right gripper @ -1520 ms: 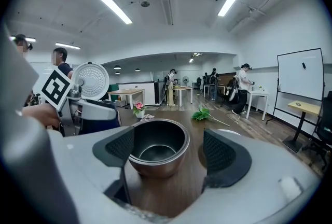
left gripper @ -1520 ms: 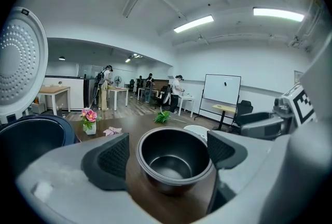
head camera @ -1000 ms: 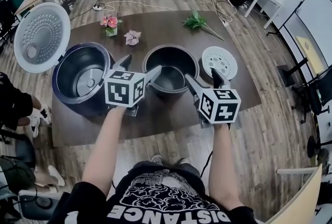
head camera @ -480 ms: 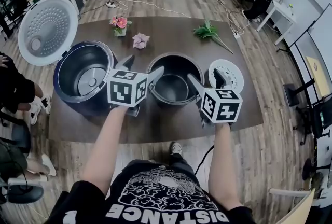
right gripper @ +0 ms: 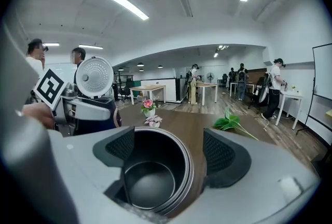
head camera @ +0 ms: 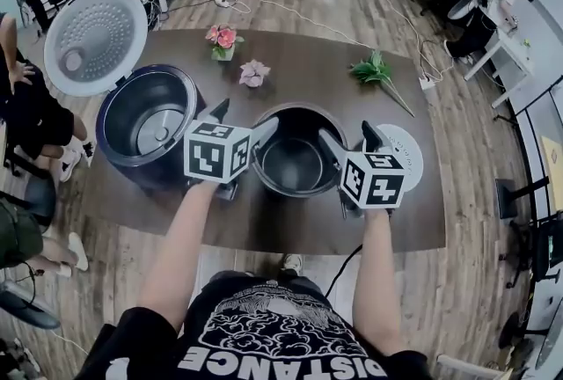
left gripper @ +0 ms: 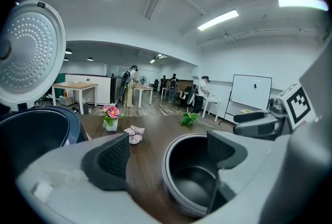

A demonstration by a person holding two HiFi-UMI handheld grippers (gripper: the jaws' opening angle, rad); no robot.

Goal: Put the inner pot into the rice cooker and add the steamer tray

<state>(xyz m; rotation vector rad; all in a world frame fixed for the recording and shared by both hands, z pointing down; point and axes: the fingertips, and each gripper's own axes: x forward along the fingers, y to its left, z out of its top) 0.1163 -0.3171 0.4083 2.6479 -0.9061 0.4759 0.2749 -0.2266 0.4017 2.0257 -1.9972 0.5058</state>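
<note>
Arms: two bare forearms reach forward side by side from the person's body, the left forearm [head camera: 180, 246] and the right forearm [head camera: 374, 255], both nearly straight and about level with each other over the near edge of the desk [head camera: 264, 224].
Left tool [head camera: 246, 116] [left gripper: 167, 153]: its jaws stand wide apart and grip nothing. The left wall of the inner pot is between them, one jaw over the pot's hollow and the other outside, over the desk.
Right tool [head camera: 346, 134] [right gripper: 171, 150]: also wide apart, with nothing clamped. It straddles the right wall of the same pot, its left jaw inside the rim and its right jaw outside.
Count of tools: two, each with one marker cube.
Inner pot [head camera: 295, 163] [left gripper: 194, 181] [right gripper: 150, 176]: one, dark, upright on the desk between the two tools, not inside the cooker.
Steamer tray [head camera: 406, 149]: one white disc with holes, flat on the desk just to the right of the right tool, partly hidden by it.
Rice cooker [head camera: 145, 119] [left gripper: 31, 135]: one, on the left part of the desk near the pot, its cavity empty, its lid [head camera: 95, 40] raised open.
Decorations: three, farther on the desk: a pink flower [head camera: 223, 40], a pale flower [head camera: 255, 72] and a green sprig [head camera: 376, 70].
Background: several people and other desks, well apart.
</note>
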